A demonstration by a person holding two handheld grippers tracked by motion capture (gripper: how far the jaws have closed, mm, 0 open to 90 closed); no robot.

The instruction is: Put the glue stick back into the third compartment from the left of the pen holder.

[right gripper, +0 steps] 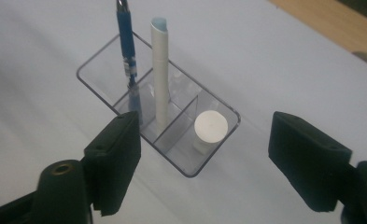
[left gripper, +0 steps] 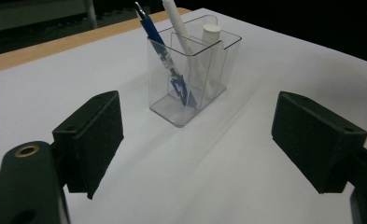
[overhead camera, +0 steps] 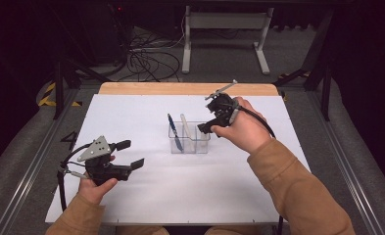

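Observation:
A clear three-part holder (overhead camera: 190, 145) stands mid-table. A blue pen (overhead camera: 174, 131) leans in its left compartment and a white pen (overhead camera: 186, 126) in the middle one. The right compartment holds a short white cylinder (right gripper: 210, 126). My right gripper (overhead camera: 206, 128) hovers just above that end, open; its jaws (right gripper: 204, 158) flank the cylinder from above without touching it. My left gripper (overhead camera: 131, 154) rests open near the table's front left, pointing at the holder (left gripper: 172, 105), with nothing between its pads. The blue pen (left gripper: 165, 51), white pen (left gripper: 183, 35) and cylinder (left gripper: 212, 33) stand beyond it.
A white sheet (overhead camera: 180, 191) covers the tabletop, with a wooden edge (overhead camera: 180, 88) at the far side. Beyond the table are floor cables (overhead camera: 146, 61) and a white table frame (overhead camera: 224, 29). Metal rails (overhead camera: 28, 161) run along both sides.

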